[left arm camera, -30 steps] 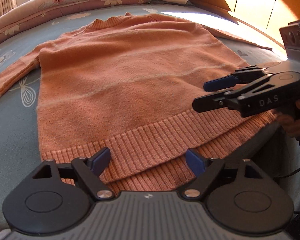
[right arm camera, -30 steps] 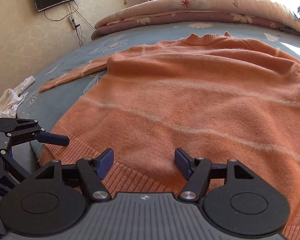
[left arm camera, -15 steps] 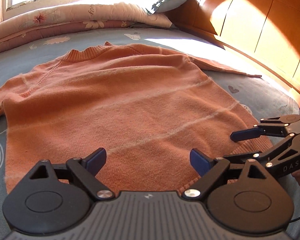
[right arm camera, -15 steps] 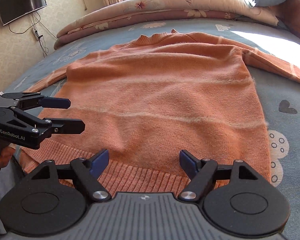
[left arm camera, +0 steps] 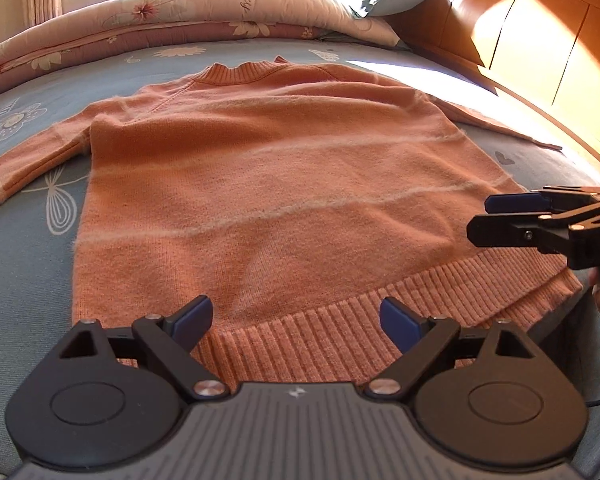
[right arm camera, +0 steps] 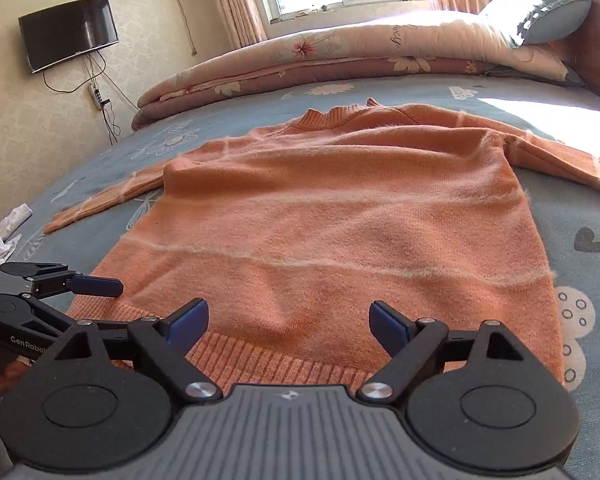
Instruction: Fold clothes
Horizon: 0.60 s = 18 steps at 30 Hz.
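While the sweater [left arm camera: 268, 184] lies flat, left tongs [left arm camera: 296, 316] and right tongs [right arm camera: 288, 316] gape wide, gripping nothing.

Sweater [left arm camera: 284, 184]: orange, thin pale stripes. Bed sheet [left arm camera: 28, 264]: grey-blue, white flower outlines. Quilt [right arm camera: 340, 60] at 12 o'clock: pink floral. Gripper pads [left arm camera: 400, 322]: blue.

Left claw [left arm camera: 296, 318] spread wide, right claw [right arm camera: 289, 320] spread wide
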Available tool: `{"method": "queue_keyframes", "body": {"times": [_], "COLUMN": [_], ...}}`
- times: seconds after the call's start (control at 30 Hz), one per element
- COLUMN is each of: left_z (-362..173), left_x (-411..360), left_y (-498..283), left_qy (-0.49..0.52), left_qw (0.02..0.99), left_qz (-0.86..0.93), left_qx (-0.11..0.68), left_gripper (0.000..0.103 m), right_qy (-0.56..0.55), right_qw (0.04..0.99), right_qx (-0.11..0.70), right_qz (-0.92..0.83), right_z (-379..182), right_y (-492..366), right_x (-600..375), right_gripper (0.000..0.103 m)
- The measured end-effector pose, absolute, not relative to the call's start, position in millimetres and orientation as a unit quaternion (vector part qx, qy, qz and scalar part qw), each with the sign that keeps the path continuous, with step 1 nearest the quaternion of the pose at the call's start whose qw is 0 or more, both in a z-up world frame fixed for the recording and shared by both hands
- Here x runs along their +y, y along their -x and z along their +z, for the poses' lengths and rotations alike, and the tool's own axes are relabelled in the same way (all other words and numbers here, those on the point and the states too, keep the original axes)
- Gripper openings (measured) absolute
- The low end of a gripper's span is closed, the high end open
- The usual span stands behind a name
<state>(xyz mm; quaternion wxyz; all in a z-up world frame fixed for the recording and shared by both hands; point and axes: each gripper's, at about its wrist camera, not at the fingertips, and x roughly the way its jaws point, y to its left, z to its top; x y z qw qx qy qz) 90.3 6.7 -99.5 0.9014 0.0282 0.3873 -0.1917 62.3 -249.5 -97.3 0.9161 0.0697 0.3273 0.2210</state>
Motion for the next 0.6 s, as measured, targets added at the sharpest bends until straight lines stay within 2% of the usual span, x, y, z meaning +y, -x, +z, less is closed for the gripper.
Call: {"method": "queue_keyframes", "body": {"times": [0.23,0.37,0.6], "left_z": [-106,-108,-108], "left_x": [5,5,2], "left_y": [-92,-91,-92], "left_qy": [-0.001,0.004,0.001], "left_qw": [0.900,0.901,0.900], "left_qz": [-0.184,-0.181,-0.176], "left_qx": [0.396,0.394,0.398], "left_gripper": [0.091,0.097,0.100], "right_qy": [-0.063,-0.090,-0.119], "right_qw": [0.917,0.913,0.928], "right_qx": [0.348,0.358,0.319], "right_qz": [0.186,0.175,0.152], "right_z": [-117,-109,-89], "right_y": [-69,-55,-111], "right_x": [-253,-281,-286], "right_gripper": [0.090,0.091,0.094]}}
